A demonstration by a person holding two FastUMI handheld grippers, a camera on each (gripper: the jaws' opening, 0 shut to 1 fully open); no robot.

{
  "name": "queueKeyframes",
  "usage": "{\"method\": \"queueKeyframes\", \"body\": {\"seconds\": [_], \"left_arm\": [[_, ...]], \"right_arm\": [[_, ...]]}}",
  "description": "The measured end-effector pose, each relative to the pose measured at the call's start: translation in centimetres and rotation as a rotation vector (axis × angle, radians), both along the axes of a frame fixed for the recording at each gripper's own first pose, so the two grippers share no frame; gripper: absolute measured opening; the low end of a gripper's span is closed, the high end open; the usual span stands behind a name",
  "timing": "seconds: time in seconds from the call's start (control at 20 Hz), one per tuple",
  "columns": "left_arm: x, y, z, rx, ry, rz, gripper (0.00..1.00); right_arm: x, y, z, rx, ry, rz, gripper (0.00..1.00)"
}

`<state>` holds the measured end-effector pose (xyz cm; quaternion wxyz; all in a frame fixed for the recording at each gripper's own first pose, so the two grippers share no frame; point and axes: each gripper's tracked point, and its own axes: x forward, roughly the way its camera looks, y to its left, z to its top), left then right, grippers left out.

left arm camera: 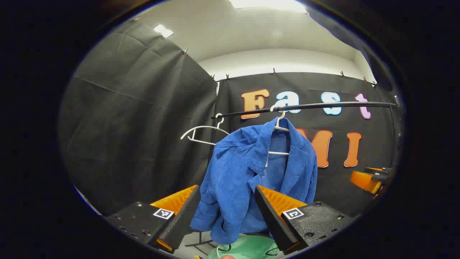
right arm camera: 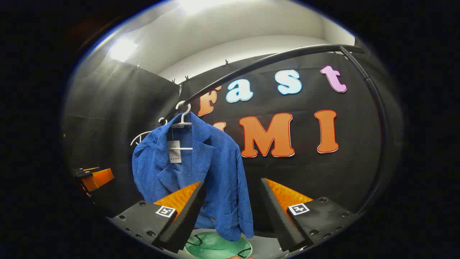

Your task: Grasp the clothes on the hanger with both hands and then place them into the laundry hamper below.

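Note:
A blue corduroy jacket [left arm camera: 248,172] hangs on a white hanger [left arm camera: 280,124] from a black rail [left arm camera: 323,105]. In the left gripper view my left gripper [left arm camera: 227,187] is open, aimed at the jacket's front and short of it. A green laundry hamper [left arm camera: 251,248] sits on the floor below the jacket. In the right gripper view the jacket [right arm camera: 212,169] hangs left of centre with a paper tag at its collar. My right gripper [right arm camera: 232,181] is open too, pointing at the jacket's right sleeve with nothing between its fingers. The hamper [right arm camera: 215,246] lies under the hem.
An empty white hanger [left arm camera: 201,135] hangs at the rail's left end. The rail's upright post [right arm camera: 377,118] curves down on the right. The right gripper [left arm camera: 370,178] appears far right in the left gripper view, and the left gripper [right arm camera: 93,178] far left in the right gripper view.

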<state>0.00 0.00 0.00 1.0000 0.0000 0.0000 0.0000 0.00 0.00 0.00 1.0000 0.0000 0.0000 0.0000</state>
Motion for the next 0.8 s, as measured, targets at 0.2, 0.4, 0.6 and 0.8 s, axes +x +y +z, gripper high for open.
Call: {"method": "queueKeyframes", "body": {"seconds": [0.2,0.4,0.6,0.8], "left_arm": [[-0.2,0.7,-0.2,0.005,0.007,0.006,0.92],[0.0,0.9,-0.4,0.011,0.016,0.006,0.95],[0.1,1.2,-0.4,0.017,0.014,0.010,0.95],[0.0,1.4,-0.4,0.013,0.014,0.014,0.92]], "right_arm": [[-0.2,0.5,0.1,-0.011,-0.008,0.002,0.94],[-0.3,1.1,-0.4,-0.013,0.003,0.009,0.98],[-0.4,1.1,-0.8,-0.008,0.011,0.007,0.98],[-0.6,0.9,-0.9,-0.004,0.017,0.003,0.98]]}}
